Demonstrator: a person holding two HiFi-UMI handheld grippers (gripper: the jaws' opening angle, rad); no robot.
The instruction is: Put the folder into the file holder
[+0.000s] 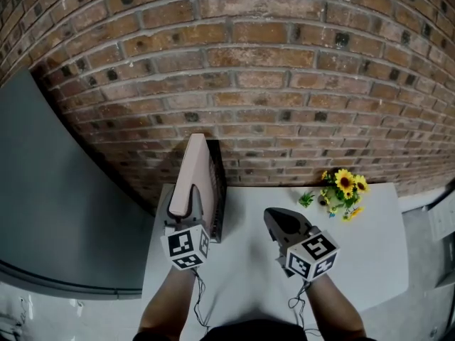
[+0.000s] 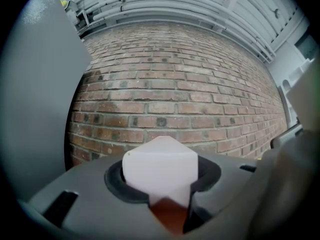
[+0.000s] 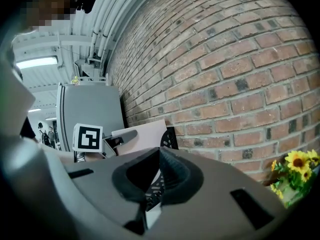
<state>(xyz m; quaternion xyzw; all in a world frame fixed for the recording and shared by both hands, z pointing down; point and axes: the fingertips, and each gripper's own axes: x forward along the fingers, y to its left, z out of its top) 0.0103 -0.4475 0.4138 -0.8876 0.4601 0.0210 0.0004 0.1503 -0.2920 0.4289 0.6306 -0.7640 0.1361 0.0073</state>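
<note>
The left tongs are gripping the pale pink folder by its near edge. In the left gripper view the two jaws are pressing on either side of the folder's pale end, which is filling the gap between them. The folder is standing on edge, upright and leaning slightly, at the back left of the white desk and close to the brick wall. It is lying right against the left side of the black mesh file holder. From these angles it is not clear whether its lower edge is sitting inside the holder or just beside it. The right tongs are hovering over the middle of the desk, well apart from the folder, with their tips pointing toward the wall. Their jaws are resting fully together with nothing between them, as the right gripper view is showing. That view is also looking past the closed jaws at the mesh of the file holder, the pink sheet and the left tongs' marker cube. A small bunch of yellow flowers is sitting at the back right of the desk beside the wall. A grey panel is standing to the left of the desk.
</note>
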